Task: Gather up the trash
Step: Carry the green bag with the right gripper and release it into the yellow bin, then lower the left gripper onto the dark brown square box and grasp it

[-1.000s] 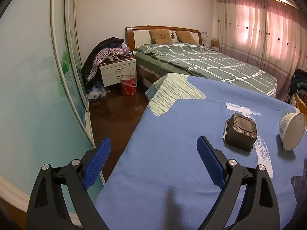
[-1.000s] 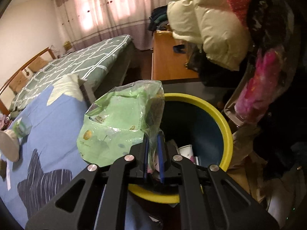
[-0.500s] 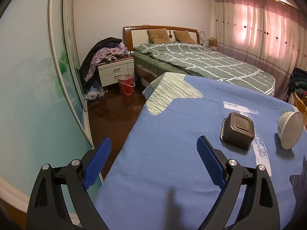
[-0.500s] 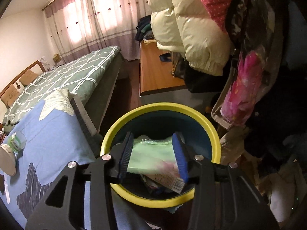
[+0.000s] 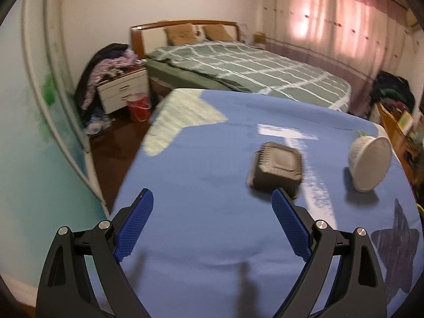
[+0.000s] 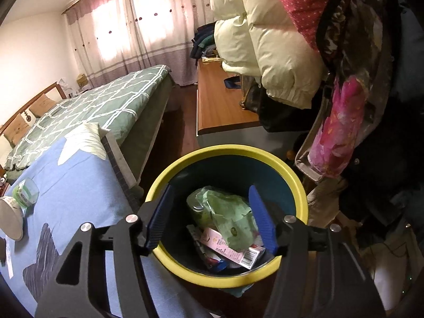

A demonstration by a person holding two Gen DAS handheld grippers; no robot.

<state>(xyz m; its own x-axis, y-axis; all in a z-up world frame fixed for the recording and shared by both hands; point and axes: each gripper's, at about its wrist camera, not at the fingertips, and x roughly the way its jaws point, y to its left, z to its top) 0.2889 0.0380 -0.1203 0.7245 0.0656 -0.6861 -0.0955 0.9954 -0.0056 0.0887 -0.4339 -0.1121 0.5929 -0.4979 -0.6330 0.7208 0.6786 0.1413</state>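
Observation:
My right gripper (image 6: 212,214) is open and empty, held over the yellow-rimmed trash bin (image 6: 299,185). A green plastic bag (image 6: 225,214) lies inside the bin on a pink carton (image 6: 233,249) and other wrappers. My left gripper (image 5: 212,225) is open and empty above the blue bedspread (image 5: 212,238). A black square food box (image 5: 277,169) lies just beyond its right finger. A white paper bowl (image 5: 371,164) lies on its side to the right; it also shows in the right wrist view (image 6: 10,220), next to a small green cup (image 6: 25,192).
A green-quilted bed (image 5: 251,71) stands behind the blue one. A nightstand with clothes (image 5: 122,87) and a red bucket (image 5: 139,103) are at the left. A wooden desk (image 6: 220,108) and hanging jackets (image 6: 278,39) crowd the bin's far side.
My right gripper opened and let the green bag drop into the bin. My left gripper moved closer to the black box and the view swung right.

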